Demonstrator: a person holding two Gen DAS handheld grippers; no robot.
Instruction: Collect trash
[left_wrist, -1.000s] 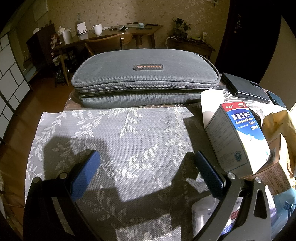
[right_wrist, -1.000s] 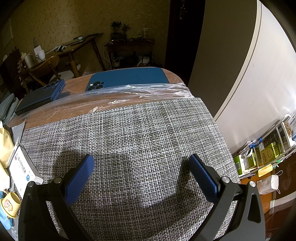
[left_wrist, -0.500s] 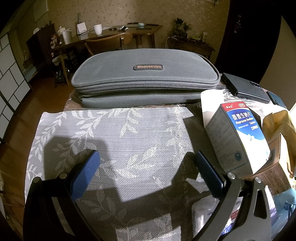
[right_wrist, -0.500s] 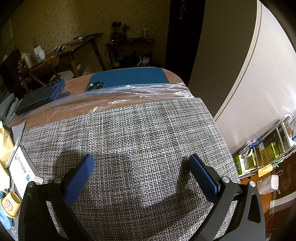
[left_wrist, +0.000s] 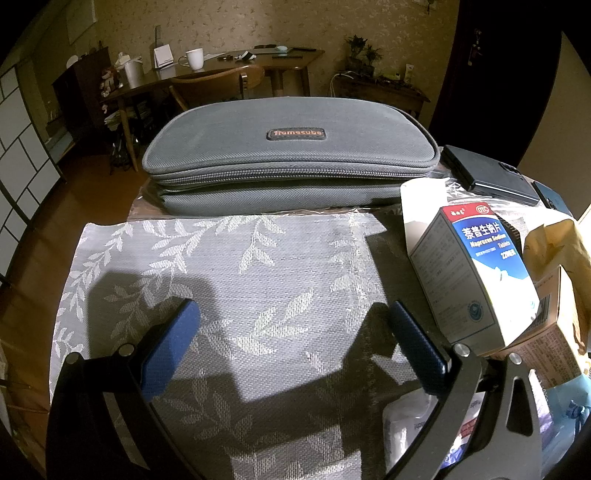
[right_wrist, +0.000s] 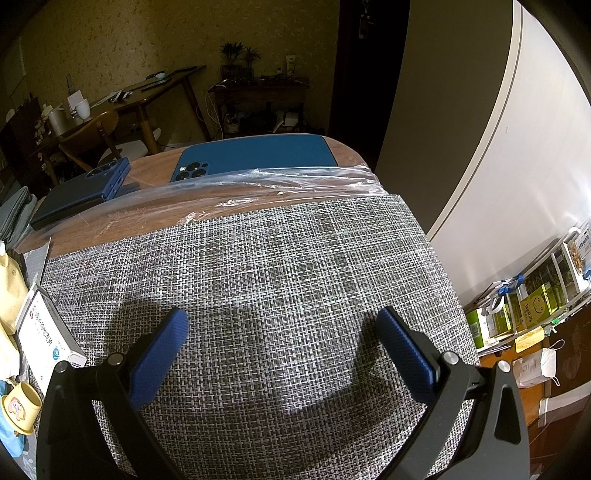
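My left gripper (left_wrist: 291, 317) is open and empty above a leaf-patterned placemat (left_wrist: 229, 280). To its right lies a pile of trash: a white-and-blue medicine box (left_wrist: 476, 273), a brown carton (left_wrist: 554, 332), a yellow paper bag (left_wrist: 554, 243) and a white packet (left_wrist: 406, 428) under the right finger. My right gripper (right_wrist: 280, 325) is open and empty above a grey woven placemat (right_wrist: 258, 266). The same medicine box (right_wrist: 44, 332) and yellow bag (right_wrist: 11, 291) show at the left edge of the right wrist view.
A grey zip case (left_wrist: 291, 155) lies behind the leaf mat. A dark folded phone (left_wrist: 487, 177) sits right of it. A blue phone (right_wrist: 255, 155), another folded phone (right_wrist: 81, 192) and clear plastic film (right_wrist: 258, 181) lie beyond the woven mat. A small yellow cup (right_wrist: 20, 406) is at lower left.
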